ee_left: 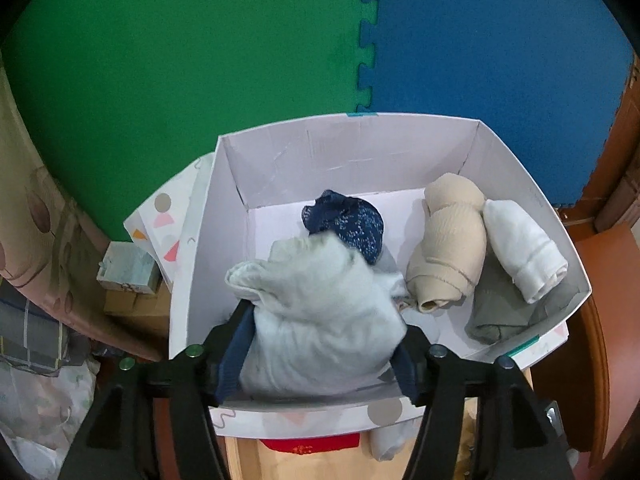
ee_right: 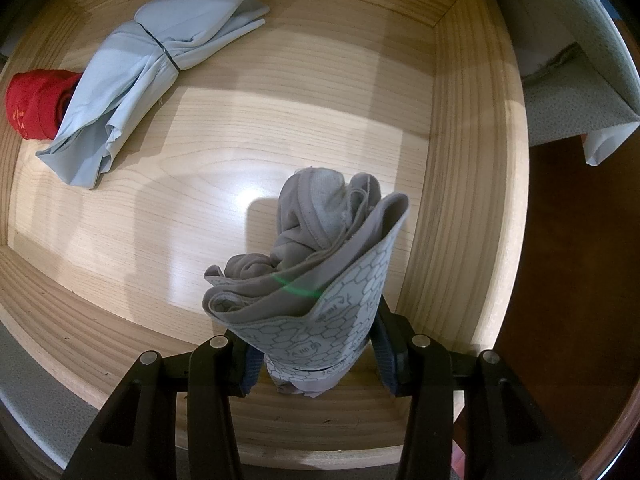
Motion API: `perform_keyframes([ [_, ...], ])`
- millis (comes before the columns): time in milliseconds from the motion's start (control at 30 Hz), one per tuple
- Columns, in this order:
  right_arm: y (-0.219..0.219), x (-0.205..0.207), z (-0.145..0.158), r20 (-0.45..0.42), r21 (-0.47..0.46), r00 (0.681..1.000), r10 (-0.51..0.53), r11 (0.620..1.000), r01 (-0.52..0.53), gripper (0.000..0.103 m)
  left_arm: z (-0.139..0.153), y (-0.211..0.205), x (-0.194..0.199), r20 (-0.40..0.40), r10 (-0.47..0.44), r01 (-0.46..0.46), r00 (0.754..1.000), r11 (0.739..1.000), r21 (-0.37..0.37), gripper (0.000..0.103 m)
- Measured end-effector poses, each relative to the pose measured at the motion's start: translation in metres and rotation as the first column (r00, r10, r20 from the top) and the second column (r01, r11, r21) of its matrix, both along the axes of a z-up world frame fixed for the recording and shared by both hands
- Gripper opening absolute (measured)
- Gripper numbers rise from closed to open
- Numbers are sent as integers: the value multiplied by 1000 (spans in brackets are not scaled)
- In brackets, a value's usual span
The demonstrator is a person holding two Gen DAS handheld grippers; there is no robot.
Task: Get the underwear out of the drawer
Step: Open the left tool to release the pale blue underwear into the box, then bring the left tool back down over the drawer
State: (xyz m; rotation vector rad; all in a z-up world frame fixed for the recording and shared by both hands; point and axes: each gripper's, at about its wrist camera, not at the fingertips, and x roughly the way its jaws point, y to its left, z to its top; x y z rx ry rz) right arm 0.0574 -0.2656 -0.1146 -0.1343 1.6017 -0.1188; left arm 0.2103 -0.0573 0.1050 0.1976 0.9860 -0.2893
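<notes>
Grey rolled underwear [ee_right: 316,264] is pinched in the right gripper [ee_right: 316,364], over the wooden drawer [ee_right: 476,184]; lift it straight up clear of the wall. Left gripper [ee_left: 320,344] clamps a pale bundle [ee_left: 320,312] above the white box [ee_left: 348,140]; better release low, beside the beige roll [ee_left: 448,248].

White box [ee_left: 224,216] holds five rolled garments: one navy [ee_left: 352,220], one beige [ee_left: 448,244], one white [ee_left: 520,244], one grey-green [ee_left: 500,312], one pale grey [ee_left: 320,320]; wooden drawer [ee_right: 460,160] holds three: one light blue [ee_right: 160,60], one red [ee_right: 36,104], one grey hexagon-print [ee_right: 312,280].
</notes>
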Motion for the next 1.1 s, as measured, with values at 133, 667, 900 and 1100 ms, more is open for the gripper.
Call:
perform_keyframes([
  [133,0,0,0,1,1,1000,-2,1000,2,44,-3,0,-3,1,-3,3,1000,1000,11,66],
  [667,2,0,-2,-1,-3,1000,1,1000,-1,44,16,6,-22,38,-17,18,999,999,-26,67],
  [900,3,0,-2,-4,-8,1000,3,1000,-3,44,26,24,-49,72,-12,16,997,998,-57,67],
  [1100,3,1,-2,-4,-10,1000,4,1000,-4,44,16,46,-80,84,31,-26,996,997,-70,67],
])
